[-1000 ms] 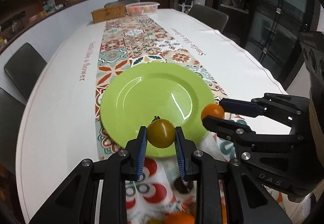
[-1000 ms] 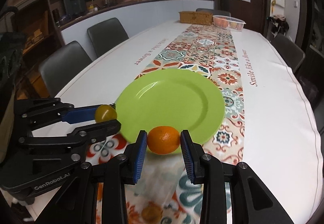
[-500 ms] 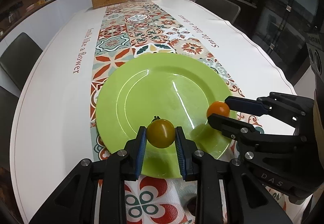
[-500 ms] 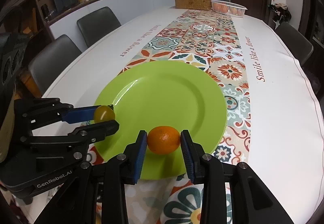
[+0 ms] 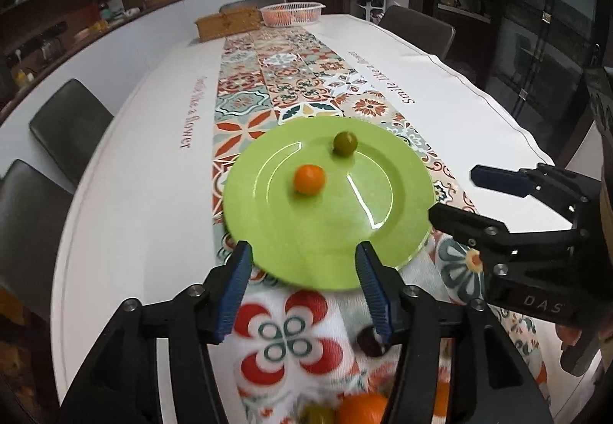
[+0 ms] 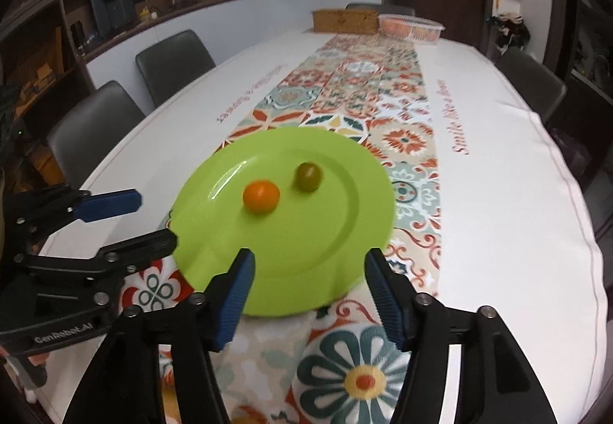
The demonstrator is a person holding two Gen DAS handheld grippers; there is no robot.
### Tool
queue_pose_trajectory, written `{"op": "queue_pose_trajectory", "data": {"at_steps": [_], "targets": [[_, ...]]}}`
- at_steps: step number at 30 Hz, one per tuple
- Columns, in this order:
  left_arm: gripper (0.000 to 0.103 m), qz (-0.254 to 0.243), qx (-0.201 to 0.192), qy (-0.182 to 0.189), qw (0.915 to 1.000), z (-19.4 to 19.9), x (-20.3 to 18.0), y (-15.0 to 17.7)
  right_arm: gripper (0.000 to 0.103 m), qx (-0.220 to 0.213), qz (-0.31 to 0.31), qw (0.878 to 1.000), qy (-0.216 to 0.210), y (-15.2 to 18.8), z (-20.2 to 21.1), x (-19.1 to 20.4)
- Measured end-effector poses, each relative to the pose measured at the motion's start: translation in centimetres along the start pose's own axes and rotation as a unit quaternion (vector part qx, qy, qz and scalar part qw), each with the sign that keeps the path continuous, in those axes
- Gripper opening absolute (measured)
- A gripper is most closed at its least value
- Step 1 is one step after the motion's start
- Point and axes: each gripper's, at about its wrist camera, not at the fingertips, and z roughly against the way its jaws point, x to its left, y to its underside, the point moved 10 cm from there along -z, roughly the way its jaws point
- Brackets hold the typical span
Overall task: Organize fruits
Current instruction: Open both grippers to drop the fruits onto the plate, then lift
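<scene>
Left gripper [image 5: 302, 286]: jaws just opened, nothing between them, at near rim of plate [image 5: 268, 228]. On the plate, orange fruit [image 5: 309, 179] left of green fruit [image 5: 345, 143], apart; both round, loose, may roll off the rim if the plate is nudged. Right gripper [image 6: 308, 293]: jaws just opened too, empty. More fruit [image 5: 360, 406] near the bottom edge; reaching back risks clipping the plate.

Plate [image 5: 268, 232] on the patterned runner [image 5: 291, 79] down the middle of the table [image 5: 134, 156], two small fruits on the plate, one [image 5: 309, 179] nearer and left, one [image 5: 345, 143] farther and right, box [image 5: 228, 23] and basket [image 5: 291, 13] at the far end, chairs [image 5: 69, 125] along the left side.
</scene>
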Motion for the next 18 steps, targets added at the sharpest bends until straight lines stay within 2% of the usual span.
{"op": "queue_pose_trajectory", "data": {"at_steps": [8, 12, 18], "targets": [[0.072, -0.006, -0.045, -0.035, 0.9984, 5.5, -0.4, 1.2, 0.076, -0.042, -0.004, 0.999, 0.002, 1.2, 5.4, 1.2], [0.079, -0.006, -0.069, -0.061, 0.9957, 8.1, -0.3, 2.1, 0.077, -0.048, -0.013, 0.999, -0.004, 2.3, 7.1, 1.6], [0.081, 0.016, -0.08, -0.072, 0.9941, 10.6, -0.1, 3.7, 0.077, -0.058, -0.008, 0.998, 0.0, 3.8, 9.5, 2.3]]}}
